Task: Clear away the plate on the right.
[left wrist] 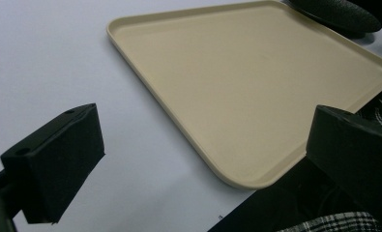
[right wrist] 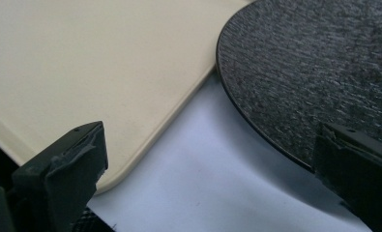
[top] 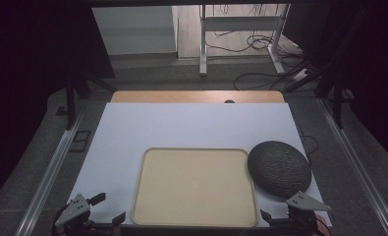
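Tray [top: 195,189], beige, rectangular with rounded corners and a low raised rim, lying flat and bare at the near middle of the white counter [top: 191,128]; a faint small mark sits at its centre. Just beside its right edge lies one dark, rough-textured oval plate [top: 279,168], its rim close to the tray's far right corner; whether the two touch cannot be told. Count: one tray, one plate, two grippers. The left gripper [top: 109,209] hovers at the near left corner of the counter, its fingers [left wrist: 58,159] spread wide and holding nothing, with the tray's near left corner lying between them in the left gripper view. The right gripper [top: 275,216] sits at the near right, below the plate, its fingers [right wrist: 63,179] likewise wide apart and empty, framing the gap of white counter between tray and plate. A strip of wood [top: 196,96] shows along the counter's far edge. Beyond it lie grey floor, a white metal frame [top: 240,34] and loose black cables [top: 260,78]; the surroundings are dark.
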Tool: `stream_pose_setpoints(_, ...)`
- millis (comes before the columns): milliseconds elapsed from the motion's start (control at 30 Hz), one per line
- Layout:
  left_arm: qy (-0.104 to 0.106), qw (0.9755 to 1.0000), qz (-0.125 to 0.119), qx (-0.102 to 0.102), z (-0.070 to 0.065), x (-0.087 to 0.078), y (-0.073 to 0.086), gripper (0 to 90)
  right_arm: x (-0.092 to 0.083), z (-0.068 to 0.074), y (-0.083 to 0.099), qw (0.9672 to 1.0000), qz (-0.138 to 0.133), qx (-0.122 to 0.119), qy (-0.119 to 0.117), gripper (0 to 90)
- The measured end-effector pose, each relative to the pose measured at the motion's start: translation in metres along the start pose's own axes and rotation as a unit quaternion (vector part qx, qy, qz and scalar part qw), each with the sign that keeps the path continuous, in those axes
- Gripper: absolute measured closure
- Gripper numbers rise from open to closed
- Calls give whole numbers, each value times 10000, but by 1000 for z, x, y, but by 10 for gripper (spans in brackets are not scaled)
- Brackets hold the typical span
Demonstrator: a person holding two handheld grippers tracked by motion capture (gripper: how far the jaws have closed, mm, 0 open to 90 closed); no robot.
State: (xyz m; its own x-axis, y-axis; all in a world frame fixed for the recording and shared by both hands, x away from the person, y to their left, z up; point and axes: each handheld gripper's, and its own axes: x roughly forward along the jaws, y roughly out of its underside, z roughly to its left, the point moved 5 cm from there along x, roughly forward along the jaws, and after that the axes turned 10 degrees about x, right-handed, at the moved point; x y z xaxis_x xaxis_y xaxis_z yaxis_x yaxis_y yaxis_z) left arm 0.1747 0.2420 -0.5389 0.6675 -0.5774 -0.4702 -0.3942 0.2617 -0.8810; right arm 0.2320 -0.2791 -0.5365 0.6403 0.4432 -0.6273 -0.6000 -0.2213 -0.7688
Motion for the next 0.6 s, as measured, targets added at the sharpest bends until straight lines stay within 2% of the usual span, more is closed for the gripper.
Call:
stream_pose_setpoints(267,11,10000,8,-23,0,0,0,0,5,-1,-4,9993,143,-211,283,19)
stream_pose_setpoints(300,13,10000,12,-24,0,0,0,0,6,-1,-5,9984,218,-356,384,39)
stream_pose_setpoints(333,16,10000,17,-24,0,1,0,0,6,-1,-5,9984,218,-356,384,39)
stream_pose_setpoints(400,23,10000,27,-21,0,1,0,0,6,1,-7,9971,243,-512,498,73)
stream_pose_setpoints(500,31,10000,31,-18,0,1,0,0,7,1,-7,9963,306,-574,555,90)
stream_pose_setpoints(600,36,10000,35,-20,0,1,0,0,9,2,-7,9928,403,-872,720,145)
